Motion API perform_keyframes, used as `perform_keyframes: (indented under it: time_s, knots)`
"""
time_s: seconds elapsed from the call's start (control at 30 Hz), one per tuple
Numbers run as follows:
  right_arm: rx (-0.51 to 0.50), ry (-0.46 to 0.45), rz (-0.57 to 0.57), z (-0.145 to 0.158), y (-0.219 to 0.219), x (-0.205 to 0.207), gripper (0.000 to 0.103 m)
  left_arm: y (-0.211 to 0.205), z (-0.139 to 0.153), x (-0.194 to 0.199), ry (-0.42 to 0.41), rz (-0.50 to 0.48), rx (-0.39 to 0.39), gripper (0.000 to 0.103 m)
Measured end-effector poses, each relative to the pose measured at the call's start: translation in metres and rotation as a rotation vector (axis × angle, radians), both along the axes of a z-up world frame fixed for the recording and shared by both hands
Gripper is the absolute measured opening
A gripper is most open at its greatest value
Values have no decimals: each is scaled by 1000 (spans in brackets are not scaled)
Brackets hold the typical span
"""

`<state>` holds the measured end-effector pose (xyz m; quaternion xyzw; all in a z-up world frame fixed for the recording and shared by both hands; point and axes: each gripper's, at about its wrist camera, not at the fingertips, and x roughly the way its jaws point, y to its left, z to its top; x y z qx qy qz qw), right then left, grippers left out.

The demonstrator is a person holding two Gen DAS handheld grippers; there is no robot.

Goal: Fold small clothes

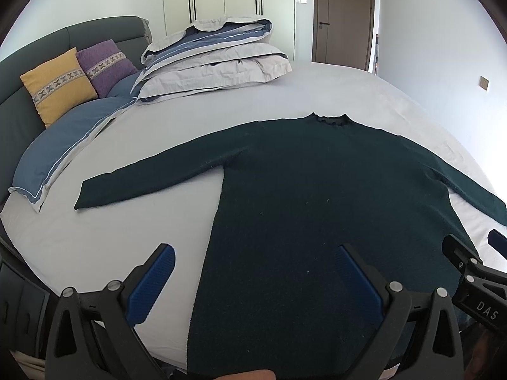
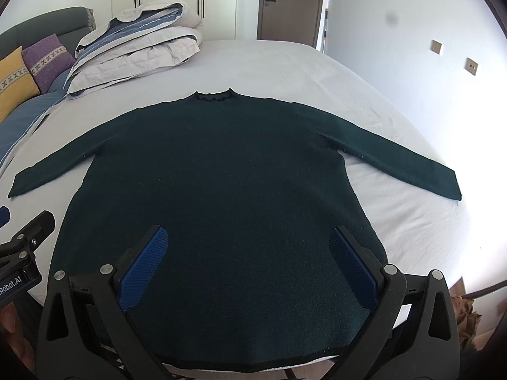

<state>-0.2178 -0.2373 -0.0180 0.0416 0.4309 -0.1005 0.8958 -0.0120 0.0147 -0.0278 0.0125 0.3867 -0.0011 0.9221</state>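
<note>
The dark green sweater (image 2: 221, 190) lies flat on the bed (image 2: 317, 72), hem nearest both grippers, collar at twelve o'clock, so its long axis runs straight away from them, with sleeves reaching out toward nine and three o'clock. The right gripper (image 2: 248, 253) hovers over the hem's middle, its jaws spread and holding nothing. The left gripper (image 1: 256, 272), likewise spread and empty, straddles the sweater's left side edge and looks nearer the left sleeve (image 1: 152, 174), at ten o'clock from it.

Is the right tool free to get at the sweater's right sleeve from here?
Probably yes. The right tool hangs open above the hem, and the right sleeve lies flat on the bed sheet with nothing on it.
</note>
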Motion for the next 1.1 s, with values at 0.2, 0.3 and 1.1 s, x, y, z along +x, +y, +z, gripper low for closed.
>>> perform_keyframes:
  time_s: [0.2,0.3,1.1]
  knots:
    - [5,10,-4,-5,0,2,103,-1,-3,6,5,8,6,103]
    - [9,15,-7,-8,-2,4,103,0,-4,8,3,12,3,103]
    - [647,-205,-809,-111,-421,-41,88,7,-37,59,206,-46,-290,103]
